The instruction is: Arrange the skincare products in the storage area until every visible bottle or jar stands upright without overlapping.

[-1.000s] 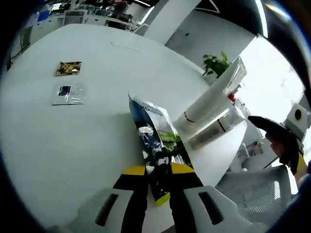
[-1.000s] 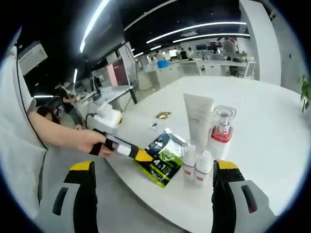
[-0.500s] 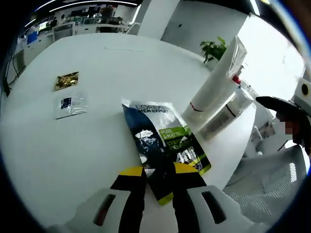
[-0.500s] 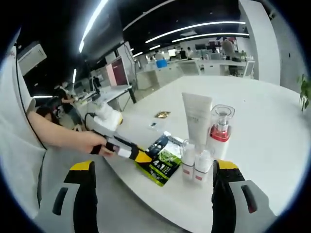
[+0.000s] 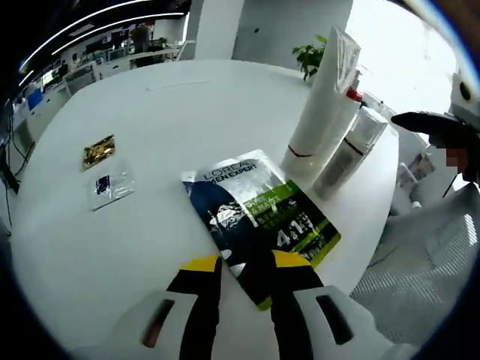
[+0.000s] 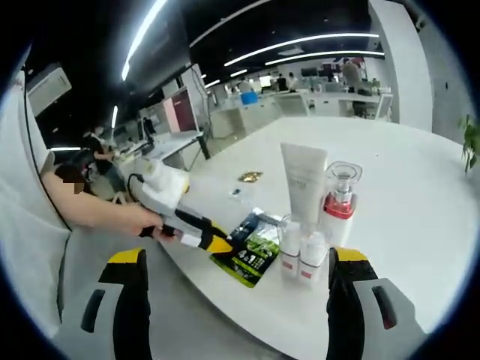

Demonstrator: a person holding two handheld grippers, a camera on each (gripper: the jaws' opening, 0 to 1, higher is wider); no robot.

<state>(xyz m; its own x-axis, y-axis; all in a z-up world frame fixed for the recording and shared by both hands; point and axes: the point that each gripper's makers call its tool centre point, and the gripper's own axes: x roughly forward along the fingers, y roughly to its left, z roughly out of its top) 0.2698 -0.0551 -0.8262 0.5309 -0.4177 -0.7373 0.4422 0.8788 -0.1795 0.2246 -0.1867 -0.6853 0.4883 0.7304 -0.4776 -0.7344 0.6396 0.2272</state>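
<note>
At the bottom centre of the left gripper view, the left tongs [image 5: 241, 264] are closed on the near edge of a dark blue and green sachet pack [image 5: 259, 217], which lies flat on the white counter [image 5: 150, 135] and runs up and to the right toward the frame's middle. Just beyond its far corner, in the upper right, a tall white tube [image 5: 322, 112] stands upright with a clear pump bottle [image 5: 351, 146] with a red collar beside it. In the left of the frame two small sachets lie flat, a gold one [image 5: 98, 151] above a clear blue-printed one [image 5: 110, 185]. In the right gripper view, the right tongs [image 6: 238, 274] gape wide at the bottom, holding nothing. At centre stand the white tube [image 6: 301, 180], the pump bottle [image 6: 341, 196], and two small white bottles [image 6: 302, 247] in front, all upright; the sachet pack [image 6: 251, 251] lies just left of them, gripped by the other tongs [image 6: 214, 241], held in a person's hand [image 6: 142, 223].
</note>
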